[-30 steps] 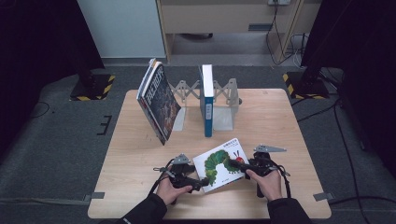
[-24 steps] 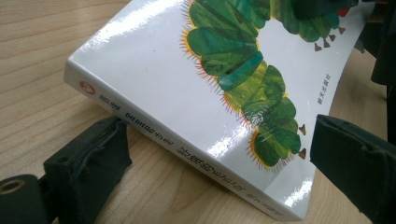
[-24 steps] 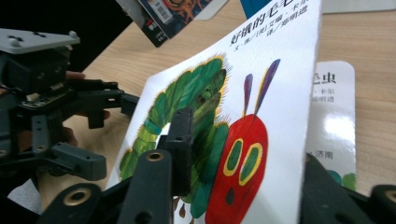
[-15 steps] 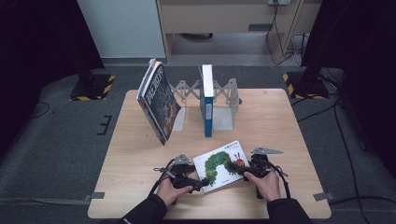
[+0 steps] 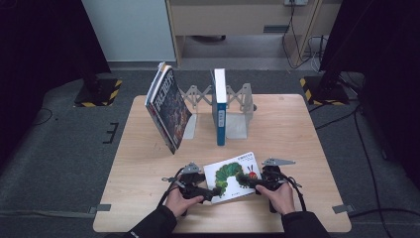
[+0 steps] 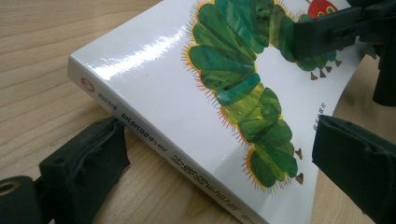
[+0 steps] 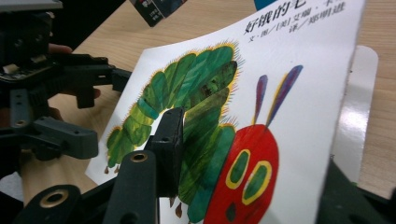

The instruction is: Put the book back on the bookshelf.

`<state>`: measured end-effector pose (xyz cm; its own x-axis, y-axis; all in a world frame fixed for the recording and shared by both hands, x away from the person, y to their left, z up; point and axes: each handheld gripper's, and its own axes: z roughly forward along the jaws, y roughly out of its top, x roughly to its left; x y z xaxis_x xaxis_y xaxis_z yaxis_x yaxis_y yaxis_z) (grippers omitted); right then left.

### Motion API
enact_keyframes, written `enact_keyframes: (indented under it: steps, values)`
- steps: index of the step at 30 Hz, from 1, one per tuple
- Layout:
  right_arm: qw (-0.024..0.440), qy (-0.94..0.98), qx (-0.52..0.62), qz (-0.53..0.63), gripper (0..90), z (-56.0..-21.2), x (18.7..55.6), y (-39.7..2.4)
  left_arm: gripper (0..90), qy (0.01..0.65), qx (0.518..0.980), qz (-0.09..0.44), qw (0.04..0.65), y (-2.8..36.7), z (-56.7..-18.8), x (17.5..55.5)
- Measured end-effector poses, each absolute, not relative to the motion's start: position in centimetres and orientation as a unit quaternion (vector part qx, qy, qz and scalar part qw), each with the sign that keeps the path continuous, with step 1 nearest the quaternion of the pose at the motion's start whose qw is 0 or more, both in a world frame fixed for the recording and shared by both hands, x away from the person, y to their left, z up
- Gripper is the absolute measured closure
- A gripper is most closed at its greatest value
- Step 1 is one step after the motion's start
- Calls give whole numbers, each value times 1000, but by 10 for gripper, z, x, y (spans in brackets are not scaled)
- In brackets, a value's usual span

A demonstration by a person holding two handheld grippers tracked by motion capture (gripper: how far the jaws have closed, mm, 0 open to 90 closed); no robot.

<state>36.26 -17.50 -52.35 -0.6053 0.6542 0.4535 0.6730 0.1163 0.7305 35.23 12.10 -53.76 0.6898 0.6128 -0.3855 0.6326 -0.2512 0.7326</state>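
You are lifting the caterpillar book [image 5: 233,176] at the near edge of the desk [image 5: 297,129]. Your right tongs [image 5: 259,182] have just closed a little on its raised cover. Your left tongs [image 5: 210,192] stand open around the spine, not pressing. Next, probably grip firmly and stand it in the rack [image 5: 237,106].

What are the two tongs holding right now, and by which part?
The right tongs pinch the front cover of the caterpillar picture book, lifting it near its open edge. The left tongs straddle the spine corner; a grip there cannot be told.
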Motion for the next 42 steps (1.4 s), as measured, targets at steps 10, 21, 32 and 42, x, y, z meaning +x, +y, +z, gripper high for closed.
enact_keyframes:
  steps: [10, 21, 32, 42]
  values:
    - [60, -719, -421, -551, 761, -514, 363, -178, 39, 390, 794, -6, 466, 122, -537, 354]
    - [81, -702, -405, -579, 820, -506, 361, -176, 4, 383, 792, -21, 475, 122, -539, 354]
    - [65, -716, -401, -567, 766, -509, 363, -177, 0, 377, 790, -37, 482, 119, -540, 354]
    - [5, -740, -438, -510, 469, -521, 365, -173, 9, 380, 787, -38, 485, 120, -540, 355]
